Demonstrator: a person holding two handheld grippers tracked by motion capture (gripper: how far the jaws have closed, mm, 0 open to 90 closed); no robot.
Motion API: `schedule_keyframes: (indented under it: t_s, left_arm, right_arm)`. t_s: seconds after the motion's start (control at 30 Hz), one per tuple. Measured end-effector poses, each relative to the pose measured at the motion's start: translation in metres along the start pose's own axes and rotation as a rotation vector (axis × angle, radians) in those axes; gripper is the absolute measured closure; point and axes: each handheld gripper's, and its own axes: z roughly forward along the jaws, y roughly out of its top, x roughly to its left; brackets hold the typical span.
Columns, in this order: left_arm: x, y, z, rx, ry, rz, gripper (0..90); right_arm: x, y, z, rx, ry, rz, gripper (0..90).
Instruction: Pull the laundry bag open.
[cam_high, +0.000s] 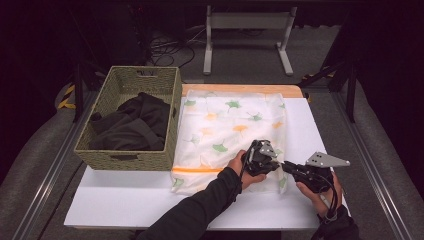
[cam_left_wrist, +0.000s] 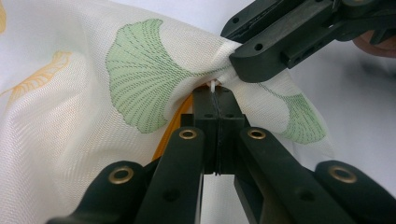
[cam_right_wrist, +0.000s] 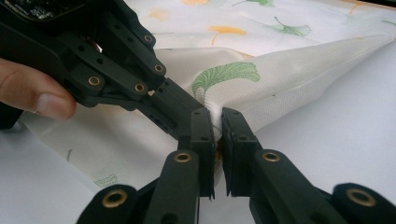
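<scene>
A white cloth cover (cam_high: 225, 120) printed with green and orange ginkgo leaves lies flat on the white table (cam_high: 125, 200), with an orange zipper line (cam_high: 197, 170) near its front edge. Both grippers meet at its near right corner. My left gripper (cam_left_wrist: 217, 95) is shut on a small white bit of the cover's edge, right beside the orange zipper (cam_left_wrist: 175, 126). My right gripper (cam_right_wrist: 218, 119) comes in from the right and is shut on a bunched fold of the same cover (cam_right_wrist: 280, 79), its tips almost touching the left gripper (cam_right_wrist: 173, 109). The corner is lifted slightly off the table.
A woven green basket (cam_high: 127, 155) holding dark clothes (cam_high: 135, 122) stands at the left, touching the cover's left edge. A strip of wooden tabletop (cam_high: 240, 89) shows behind the cover. A grey metal stand (cam_high: 247, 20) is on the floor beyond.
</scene>
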Motion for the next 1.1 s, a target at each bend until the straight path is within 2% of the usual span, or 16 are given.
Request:
schedule_keyframes:
  t_s: [0.17,0.57,0.7,0.77,0.87,1.1]
  left_arm:
    - [0.001,-0.002,0.0,0.002,-0.009,-0.02,90.0]
    - [0.001,-0.002,-0.002,0.015,-0.012,-0.027,90.0]
    - [0.002,-0.003,-0.001,0.014,-0.022,-0.048,90.0]
    - [0.002,-0.003,-0.002,0.027,-0.016,-0.037,90.0]
    - [0.004,-0.004,-0.002,0.035,-0.014,-0.051,90.0]
    - [0.008,-0.014,-0.015,0.062,0.001,-0.065,90.0]
  right_arm:
    - [0.001,0.0,0.0,0.004,-0.006,-0.007,84.4]
    - [0.004,0.001,0.0,0.014,-0.013,-0.026,84.5]
    - [0.004,0.002,-0.001,0.024,-0.022,-0.036,84.6]
    - [0.004,0.002,-0.001,0.027,-0.024,-0.04,84.6]
    - [0.004,0.001,-0.001,0.03,-0.034,-0.04,84.7]
    - [0.0,0.0,-0.005,0.02,-0.048,-0.027,84.7]
